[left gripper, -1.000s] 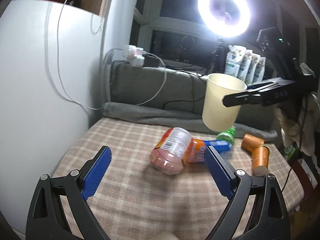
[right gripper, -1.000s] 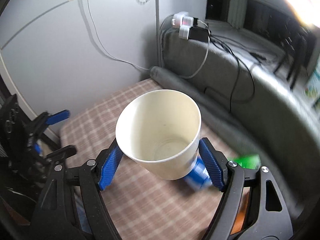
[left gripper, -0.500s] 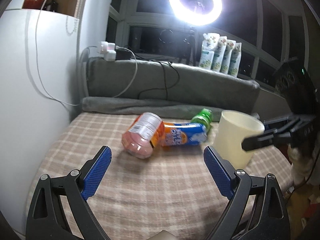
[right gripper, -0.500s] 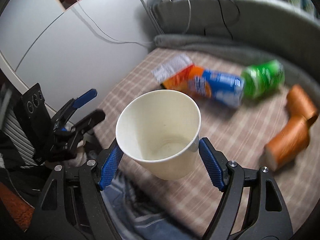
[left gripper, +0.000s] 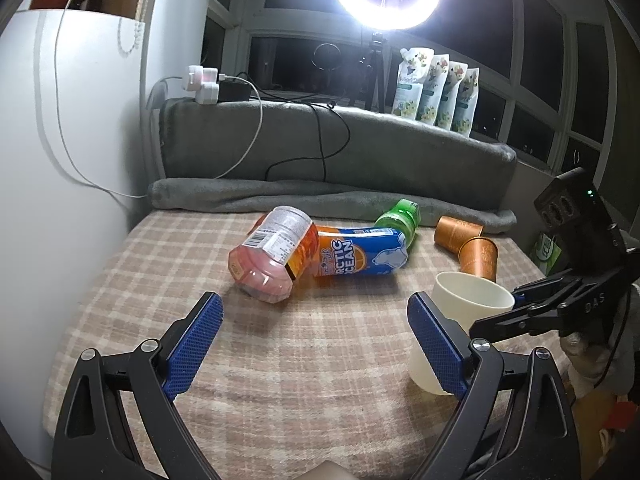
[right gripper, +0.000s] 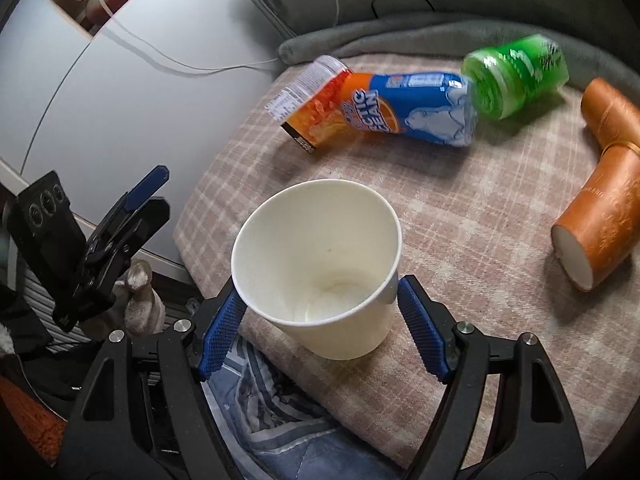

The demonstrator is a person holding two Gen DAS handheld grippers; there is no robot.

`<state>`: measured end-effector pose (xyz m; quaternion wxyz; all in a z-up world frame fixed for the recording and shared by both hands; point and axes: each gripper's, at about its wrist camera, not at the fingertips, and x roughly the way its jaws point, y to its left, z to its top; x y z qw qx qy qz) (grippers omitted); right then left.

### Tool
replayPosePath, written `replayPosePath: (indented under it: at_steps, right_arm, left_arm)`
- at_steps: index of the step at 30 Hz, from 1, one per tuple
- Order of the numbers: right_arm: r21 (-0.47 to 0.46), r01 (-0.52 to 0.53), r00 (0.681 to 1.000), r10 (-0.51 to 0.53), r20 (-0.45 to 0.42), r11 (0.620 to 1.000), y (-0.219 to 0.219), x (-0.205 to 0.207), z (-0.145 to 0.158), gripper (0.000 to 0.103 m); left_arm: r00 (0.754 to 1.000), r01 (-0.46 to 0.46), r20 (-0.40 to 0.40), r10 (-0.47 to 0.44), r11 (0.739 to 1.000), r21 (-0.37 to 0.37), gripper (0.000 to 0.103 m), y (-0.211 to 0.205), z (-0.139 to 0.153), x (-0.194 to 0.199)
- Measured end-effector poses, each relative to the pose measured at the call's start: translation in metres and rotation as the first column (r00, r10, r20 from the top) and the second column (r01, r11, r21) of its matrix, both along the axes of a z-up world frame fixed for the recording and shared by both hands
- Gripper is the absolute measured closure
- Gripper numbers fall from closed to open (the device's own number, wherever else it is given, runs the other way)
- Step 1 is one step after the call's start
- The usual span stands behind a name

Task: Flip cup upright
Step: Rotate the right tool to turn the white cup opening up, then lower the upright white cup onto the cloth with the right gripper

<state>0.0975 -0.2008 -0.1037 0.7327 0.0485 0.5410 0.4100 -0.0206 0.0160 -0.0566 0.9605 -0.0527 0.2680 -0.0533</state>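
A cream paper cup (right gripper: 320,268) stands upright, mouth up, on the plaid cloth near the table's front right corner. My right gripper (right gripper: 320,332) has a blue pad on each side of its lower wall; a small gap shows at the right pad, so the jaws look parted. The cup (left gripper: 468,312) also shows in the left wrist view, partly behind my left gripper's right finger (left gripper: 436,344), with the right gripper (left gripper: 516,312) at its far side. My left gripper (left gripper: 316,344) is open and empty above the cloth.
A pink jar (left gripper: 268,256), a blue Arctic Ocean bottle (left gripper: 360,256) and a green bottle (left gripper: 400,218) lie on their sides mid-table. Two orange cups (left gripper: 468,244) lie at the right. A grey blanket roll (left gripper: 320,200) lines the back. The table edge (right gripper: 280,356) is just below the cup.
The right gripper brought the cup down from mid-air onto the cloth at the front right corner. Its right pad now stands slightly off the cup. The left gripper stayed open.
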Motion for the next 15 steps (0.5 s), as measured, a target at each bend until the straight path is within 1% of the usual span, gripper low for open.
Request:
replayPosePath:
  at_steps: [2,7,9,13,15]
  right_arm:
    - [0.002,0.006,1.000,-0.006,-0.022,1.000,-0.001,0.008,-0.005,0.024]
    - [0.036,0.030,0.999,-0.029,-0.045,0.999,-0.006,0.027,-0.011,0.025]
    - [0.039,0.045,0.998,-0.044,-0.039,0.998,-0.008,0.033,-0.012,0.025]
    - [0.016,0.081,0.997,-0.080,-0.014,0.997,-0.008,0.043,-0.014,0.025]
    - [0.024,0.089,0.996,-0.089,-0.015,0.996,-0.010,0.046,-0.016,0.025]
  left_arm:
    - [1.000,-0.001,-0.003,0.001,1.000,-0.001,0.010,0.000,-0.001,0.001]
    - [1.000,0.000,-0.011,0.000,1.000,-0.002,0.010,-0.001,-0.002,0.004]
    - [1.000,0.004,-0.017,-0.004,1.000,-0.004,0.009,-0.001,-0.002,0.006]
    - [0.999,0.022,-0.036,-0.023,1.000,-0.016,0.010,-0.004,-0.005,0.011]
    - [0.998,0.037,-0.045,-0.038,0.999,-0.023,0.010,-0.007,-0.005,0.014]
